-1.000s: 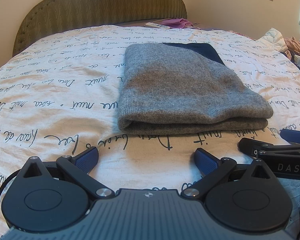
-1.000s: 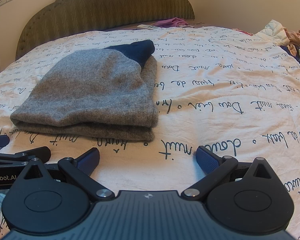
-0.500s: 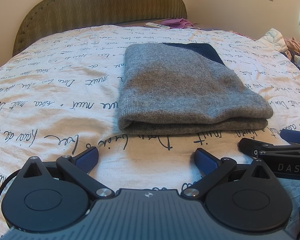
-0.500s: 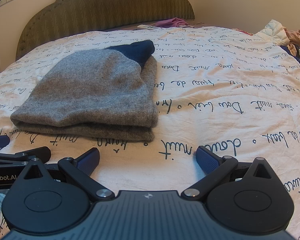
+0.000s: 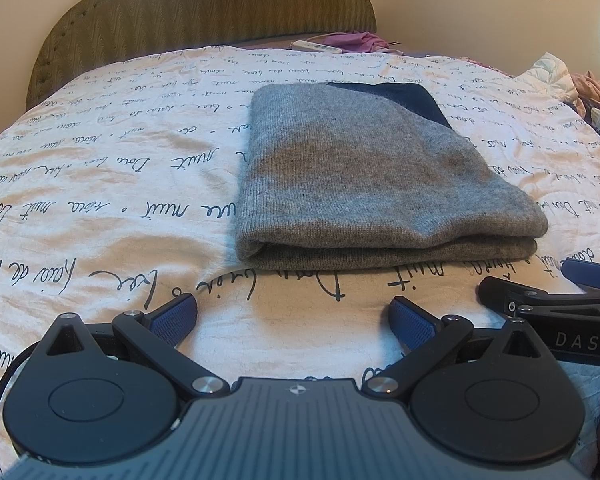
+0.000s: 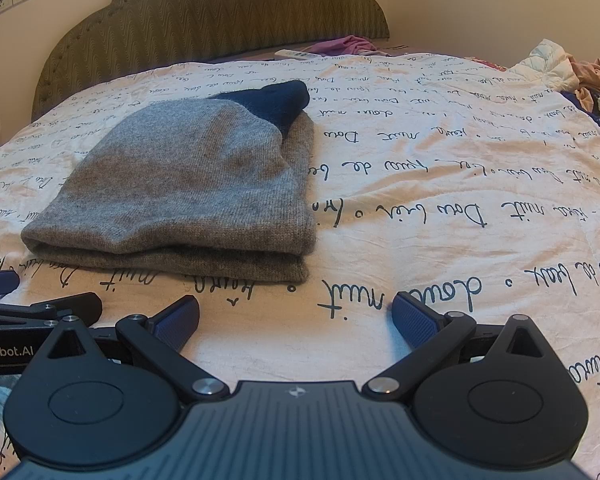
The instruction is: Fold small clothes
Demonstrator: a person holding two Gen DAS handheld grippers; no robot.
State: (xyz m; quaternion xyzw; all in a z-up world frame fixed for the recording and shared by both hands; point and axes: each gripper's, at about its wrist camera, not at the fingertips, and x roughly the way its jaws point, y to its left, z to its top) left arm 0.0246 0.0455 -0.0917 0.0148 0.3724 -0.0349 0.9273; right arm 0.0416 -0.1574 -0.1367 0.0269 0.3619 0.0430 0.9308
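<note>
The left gripper (image 5: 294, 318) has its fingers spread wide with nothing between them; the folded grey knit garment (image 5: 364, 176) lies on the bed (image 5: 100, 208) just ahead of the fingertips, slightly toward the right finger. The right gripper (image 6: 296, 320) is equally wide apart and empty, the garment (image 6: 196, 184) ahead of its left finger, a dark blue part (image 6: 276, 100) at the far end.

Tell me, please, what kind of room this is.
Most likely a bedroom. A padded headboard stands against the wall, a bedspread printed with handwriting covers the bed, and a folded grey sweater lies on it.
</note>
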